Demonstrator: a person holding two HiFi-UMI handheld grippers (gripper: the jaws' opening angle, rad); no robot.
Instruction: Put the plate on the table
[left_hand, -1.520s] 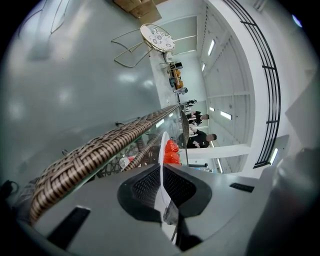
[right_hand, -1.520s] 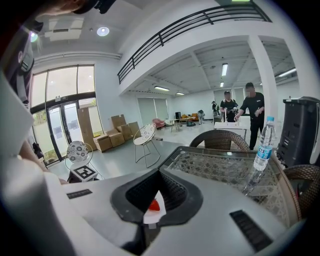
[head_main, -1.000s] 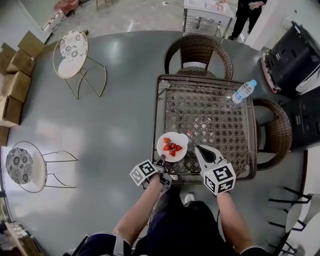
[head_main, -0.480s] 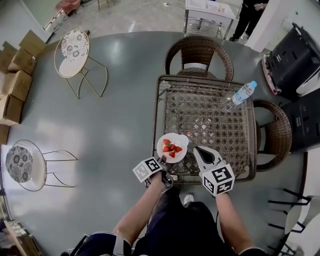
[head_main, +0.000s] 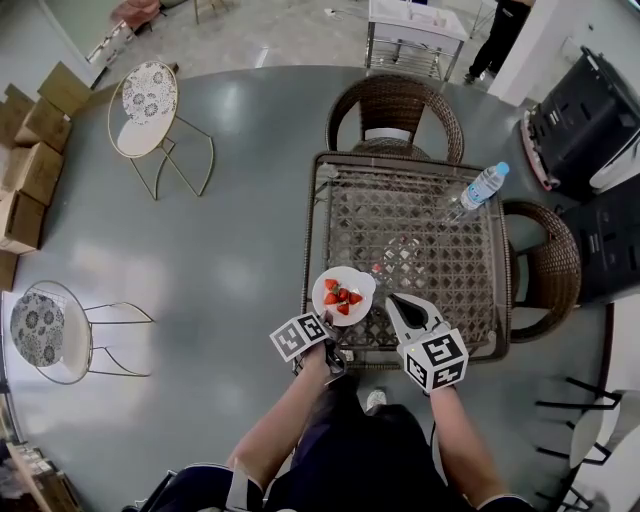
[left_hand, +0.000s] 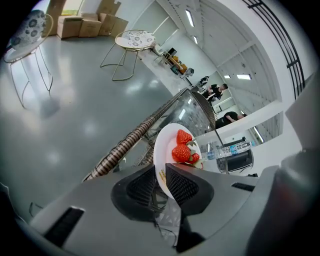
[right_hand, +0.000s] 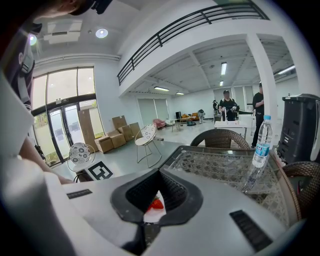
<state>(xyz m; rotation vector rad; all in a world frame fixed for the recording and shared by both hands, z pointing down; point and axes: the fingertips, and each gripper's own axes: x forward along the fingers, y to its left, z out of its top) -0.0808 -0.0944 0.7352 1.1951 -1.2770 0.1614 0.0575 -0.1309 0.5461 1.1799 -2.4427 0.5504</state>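
Note:
A white plate (head_main: 343, 295) carrying several red strawberries (head_main: 342, 296) hangs over the near left corner of the wicker-framed glass table (head_main: 410, 230). My left gripper (head_main: 326, 320) is shut on the plate's near rim; in the left gripper view the rim (left_hand: 161, 172) sits pinched between the two pads and the strawberries (left_hand: 182, 149) lie beyond. I cannot tell whether the plate touches the glass. My right gripper (head_main: 394, 300) is shut with nothing in it, just right of the plate, over the table's front edge. The plate (right_hand: 152, 214) shows low between its jaws in the right gripper view.
A water bottle (head_main: 481, 187) stands at the table's far right corner. Wicker chairs sit at the far side (head_main: 397, 103) and right side (head_main: 548, 265). Two small round side tables (head_main: 147, 94) (head_main: 38, 330) and cardboard boxes (head_main: 28, 150) are off left. Black equipment (head_main: 585, 110) is at right.
Almost nothing has moved. The left gripper's marker cube has shifted slightly right and forward while the plate stays over the same table corner. The right gripper holds its place.

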